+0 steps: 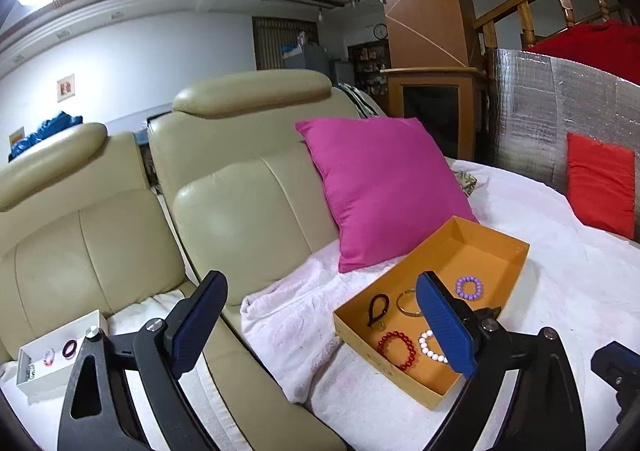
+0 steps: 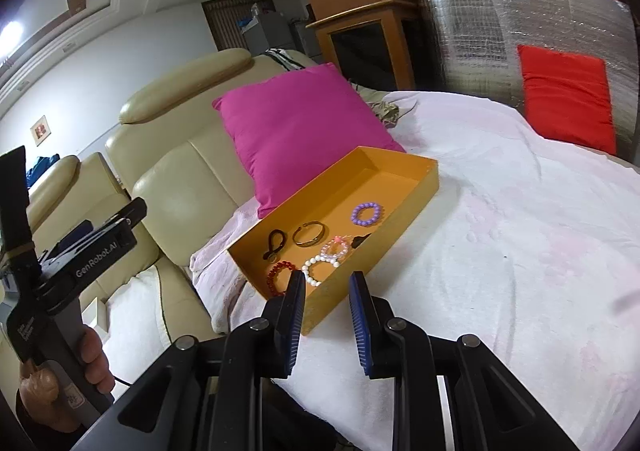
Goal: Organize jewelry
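1. Left wrist view: the left gripper (image 1: 320,321) had its jaws spread wide with nothing between them. A white box (image 1: 60,361) sat on the sofa seat at lower left and already held a few pieces, among them a dark ring (image 1: 70,348) and a small pink bracelet (image 1: 48,357); I judged these sorted. The orange tray (image 1: 476,247) lay on the white blanket (image 1: 560,291) to the right, with a red bead bracelet (image 1: 397,350), a white bead bracelet (image 1: 432,347), a gold bangle (image 1: 409,303), a purple bracelet (image 1: 469,287) and a black loop (image 1: 377,310) in it. Most of the sorting looked left to do.

2. Same view, surroundings: a pink cushion (image 1: 384,191) leaned on the sofa back just behind the tray, clear of its opening. The left gripper's right finger hid part of the tray floor.

3. Right wrist view: the right gripper (image 2: 326,287) hung over the tray's near wall, jaws narrowly apart and empty. A clear pink bracelet (image 2: 335,249) showed here beside the white one. A hand (image 2: 90,361) held the left gripper at far left, well apart from the tray.

4. Same view, obstacles: the near wall stood between the jaws and the beads; the bracelets lay close together, some touching, so picking one alone seemed tricky.
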A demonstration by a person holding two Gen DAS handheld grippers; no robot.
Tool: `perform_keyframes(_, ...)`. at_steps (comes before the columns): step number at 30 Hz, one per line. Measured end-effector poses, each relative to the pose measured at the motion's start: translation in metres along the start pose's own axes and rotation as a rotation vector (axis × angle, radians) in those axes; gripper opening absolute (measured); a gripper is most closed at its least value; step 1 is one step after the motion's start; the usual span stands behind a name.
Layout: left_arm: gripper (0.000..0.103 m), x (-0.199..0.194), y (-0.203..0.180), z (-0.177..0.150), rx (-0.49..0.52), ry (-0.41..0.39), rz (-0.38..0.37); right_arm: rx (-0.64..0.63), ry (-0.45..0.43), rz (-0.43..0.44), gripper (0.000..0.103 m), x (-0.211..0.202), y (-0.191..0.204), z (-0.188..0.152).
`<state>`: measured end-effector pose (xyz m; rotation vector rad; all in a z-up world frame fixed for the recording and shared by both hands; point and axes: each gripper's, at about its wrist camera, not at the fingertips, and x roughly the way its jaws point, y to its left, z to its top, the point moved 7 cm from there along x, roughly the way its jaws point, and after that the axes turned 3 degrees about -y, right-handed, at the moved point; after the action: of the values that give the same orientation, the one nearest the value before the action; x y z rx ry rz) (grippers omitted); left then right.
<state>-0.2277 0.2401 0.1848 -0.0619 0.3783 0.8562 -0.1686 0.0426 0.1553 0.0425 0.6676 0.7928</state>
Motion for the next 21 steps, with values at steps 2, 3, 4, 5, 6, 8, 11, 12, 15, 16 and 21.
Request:
perform_keyframes(2,0.095,-0.005,-0.003,0.002,0.014,-0.020,-0.002,0.004,-0.007,0.000,0.025,-0.005,-0.003,0.000)
perform_keyframes(3,0.095,-0.006,-0.004,0.003,0.022,-0.023,0.002,0.006,-0.012,-0.001,0.025,-0.008,-0.005,0.000)
perform_keyframes(4,0.095,-0.007,-0.006,0.003,0.030,-0.020,0.001,0.006,-0.016,-0.004,0.025,-0.010,-0.006,0.000)
perform_keyframes(5,0.095,-0.007,-0.008,0.003,0.035,0.000,-0.015,0.006,-0.022,-0.009,0.025,-0.012,-0.008,0.000)
perform_keyframes(6,0.095,-0.006,-0.010,0.003,0.036,0.016,-0.027,0.007,-0.026,-0.013,0.025,-0.015,-0.009,0.000)
perform_keyframes(8,0.095,-0.007,-0.013,0.003,0.041,0.039,-0.028,0.018,-0.031,-0.015,0.025,-0.019,-0.014,0.000)
perform_keyframes(11,0.095,-0.009,-0.018,0.005,0.066,0.043,-0.016,0.034,-0.042,-0.020,0.025,-0.025,-0.023,0.001)
perform_keyframes(12,0.095,-0.010,-0.020,0.006,0.068,0.046,-0.024,0.037,-0.045,-0.021,0.025,-0.028,-0.026,0.001)
perform_keyframes(15,0.095,-0.013,-0.024,0.006,0.062,0.061,-0.036,0.040,-0.051,-0.029,0.025,-0.034,-0.033,0.002)
perform_keyframes(16,0.095,-0.013,-0.026,0.006,0.065,0.065,-0.035,0.042,-0.053,-0.031,0.025,-0.035,-0.035,0.002)
perform_keyframes(21,0.095,-0.017,-0.036,0.006,0.081,0.062,-0.048,0.057,-0.063,-0.036,0.025,-0.042,-0.045,0.002)
